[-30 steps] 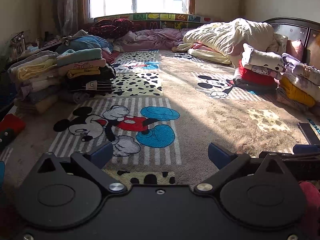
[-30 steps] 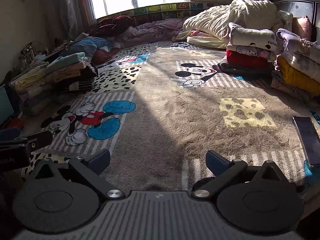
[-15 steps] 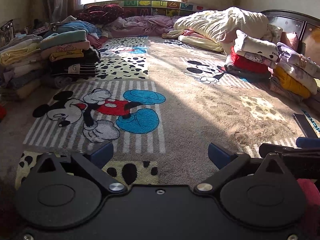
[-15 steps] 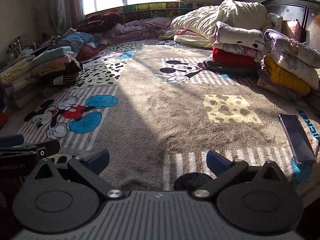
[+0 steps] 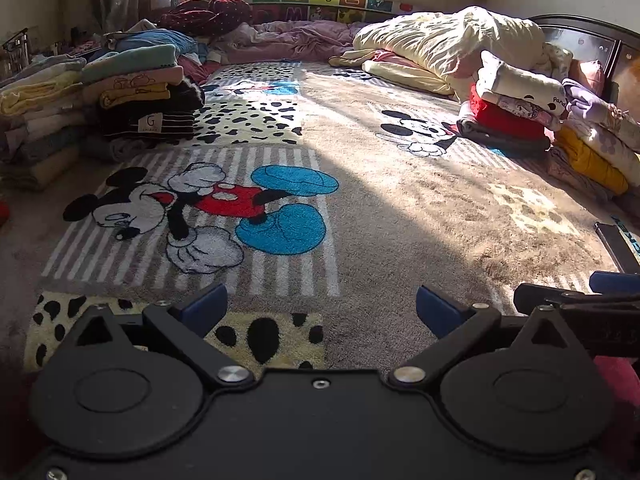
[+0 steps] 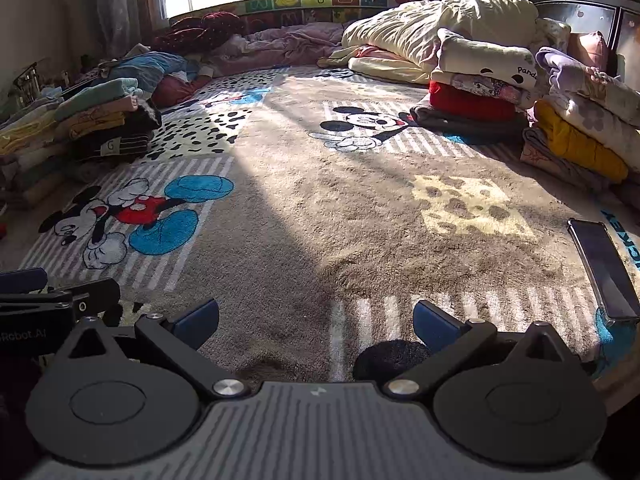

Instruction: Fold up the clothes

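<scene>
— Blue pads on both claws! Are they holding anything?

— No. The left gripper (image 5: 320, 306) has its fingers wide apart over the mouse blanket (image 5: 360, 200). The right gripper (image 6: 316, 320) is wide apart too.

— Where are the clothes?

— One folded pile (image 5: 140, 96) sits at the upper left. Another folded pile (image 6: 480, 92) sits at the upper right. A phone (image 6: 604, 268) lies at the right edge.

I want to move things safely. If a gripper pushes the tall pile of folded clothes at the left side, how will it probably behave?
The pile of folded clothes would probably lean and slide apart rather than move as one block: its layers are loose, soft and stacked unevenly. The plush blanket under it looks grippy, so the bottom layers may drag while the top ones shift.
</scene>
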A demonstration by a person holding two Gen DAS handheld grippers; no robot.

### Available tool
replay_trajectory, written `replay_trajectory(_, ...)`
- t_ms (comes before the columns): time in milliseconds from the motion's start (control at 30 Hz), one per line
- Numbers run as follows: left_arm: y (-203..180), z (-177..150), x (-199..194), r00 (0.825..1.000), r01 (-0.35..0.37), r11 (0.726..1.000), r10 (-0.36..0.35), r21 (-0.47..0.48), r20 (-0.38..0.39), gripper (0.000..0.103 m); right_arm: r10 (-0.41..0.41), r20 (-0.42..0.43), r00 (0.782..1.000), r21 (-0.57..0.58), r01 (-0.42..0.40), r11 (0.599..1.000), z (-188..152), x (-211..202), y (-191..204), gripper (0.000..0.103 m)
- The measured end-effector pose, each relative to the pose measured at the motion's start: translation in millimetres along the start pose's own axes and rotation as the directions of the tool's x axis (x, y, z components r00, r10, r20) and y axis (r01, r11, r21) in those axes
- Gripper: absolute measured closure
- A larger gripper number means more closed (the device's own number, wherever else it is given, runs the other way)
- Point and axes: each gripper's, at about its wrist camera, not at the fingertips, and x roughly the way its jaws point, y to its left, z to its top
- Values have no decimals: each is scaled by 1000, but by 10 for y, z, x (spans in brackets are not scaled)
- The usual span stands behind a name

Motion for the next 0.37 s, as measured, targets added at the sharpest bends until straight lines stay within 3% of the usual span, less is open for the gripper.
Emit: replay_trajectory(367, 76, 16, -86, 999, 19, 1000, -18, -24, 39, 1, 1, 23, 1000, -15, -1, 1000, 34, -89, 69, 1)
